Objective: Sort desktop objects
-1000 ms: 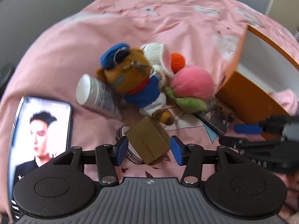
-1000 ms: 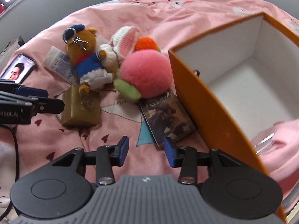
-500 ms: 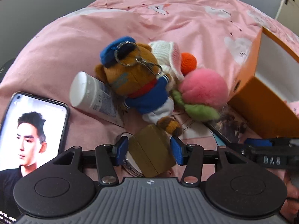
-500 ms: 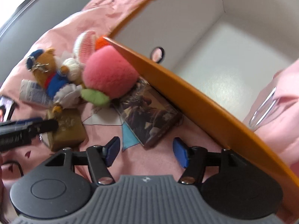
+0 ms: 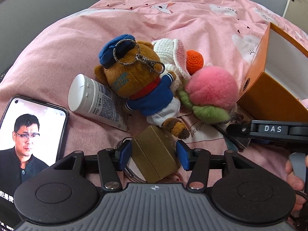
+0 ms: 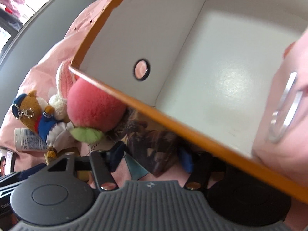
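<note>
Pink bedding [image 5: 192,25] printed with white clouds covers the whole surface, grey walls rising behind it. On its right side sits an orange box [image 6: 192,132] with a white inside, open at the top; something pink with a clear loop lies at its near corner. Against the box wall rests a dark printed card pack [image 6: 154,144], half under a pink plush peach [image 5: 211,90] with green leaves. Beside the peach lie a white crocheted rabbit [image 5: 169,48] with an orange carrot, and a brown bear keychain [image 5: 138,82] in blue cap and jacket. A white tube [image 5: 92,100] lies under the bear's back, and a lit phone [image 5: 28,130] lies at the left edge.

The left gripper [image 5: 154,154] stands with its jaws fairly wide, straddling a small gold box [image 5: 154,154] that lies on a ring-shaped object — a slim gap shows at each blue pad. The right gripper [image 6: 152,157] has its jaws closing around the card pack's near end; whether its pads touch the pack I cannot tell.
</note>
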Available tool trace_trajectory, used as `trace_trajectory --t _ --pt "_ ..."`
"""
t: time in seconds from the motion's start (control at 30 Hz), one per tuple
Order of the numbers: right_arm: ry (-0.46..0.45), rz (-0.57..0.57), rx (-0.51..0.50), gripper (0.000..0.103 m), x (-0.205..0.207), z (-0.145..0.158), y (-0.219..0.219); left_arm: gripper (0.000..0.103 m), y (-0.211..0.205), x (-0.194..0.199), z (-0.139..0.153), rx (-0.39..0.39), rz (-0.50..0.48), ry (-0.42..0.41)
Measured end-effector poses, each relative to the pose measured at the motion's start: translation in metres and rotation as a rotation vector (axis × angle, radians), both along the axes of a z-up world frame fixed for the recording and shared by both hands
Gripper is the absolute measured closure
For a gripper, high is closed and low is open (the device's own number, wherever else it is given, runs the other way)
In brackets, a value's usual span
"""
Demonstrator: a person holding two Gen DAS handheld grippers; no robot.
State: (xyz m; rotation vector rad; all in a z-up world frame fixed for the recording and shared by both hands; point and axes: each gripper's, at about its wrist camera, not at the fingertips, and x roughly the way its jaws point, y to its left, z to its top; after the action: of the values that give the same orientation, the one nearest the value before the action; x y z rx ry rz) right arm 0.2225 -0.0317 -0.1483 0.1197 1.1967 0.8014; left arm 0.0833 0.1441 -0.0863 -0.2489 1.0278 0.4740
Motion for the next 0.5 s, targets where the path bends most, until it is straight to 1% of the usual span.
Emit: trace_trajectory --t 0.07,0.17,0.27,0.33,0.43,0.5 --pt "-0.022 0.000 0.006 0.062 -0.004 0.007 -0.005 0.043 -0.001 0.001 0.000 0.002 -0.008 0.004" --pt "-0.077 0.018 0.040 0.071 -0.016 0.024 -0.011 0.043 -0.002 0.000 0.001 0.000 -0.017 0.001" --pt "-0.132 0.035 0.078 0.076 -0.027 0.042 -0.019 0.043 -0.003 -0.004 0.006 0.002 -0.017 -0.015" --pt "-0.155 0.040 0.086 0.077 -0.031 0.052 -0.025 0.043 -0.003 -0.007 0.010 0.014 -0.012 -0.028" --pt "-0.166 0.036 0.064 0.078 -0.035 0.068 -0.037 0.043 -0.004 -0.008 0.013 0.011 -0.016 -0.020" --pt "-0.162 0.036 0.042 0.078 -0.037 0.083 -0.054 0.043 -0.007 -0.010 0.016 0.028 -0.035 -0.003"
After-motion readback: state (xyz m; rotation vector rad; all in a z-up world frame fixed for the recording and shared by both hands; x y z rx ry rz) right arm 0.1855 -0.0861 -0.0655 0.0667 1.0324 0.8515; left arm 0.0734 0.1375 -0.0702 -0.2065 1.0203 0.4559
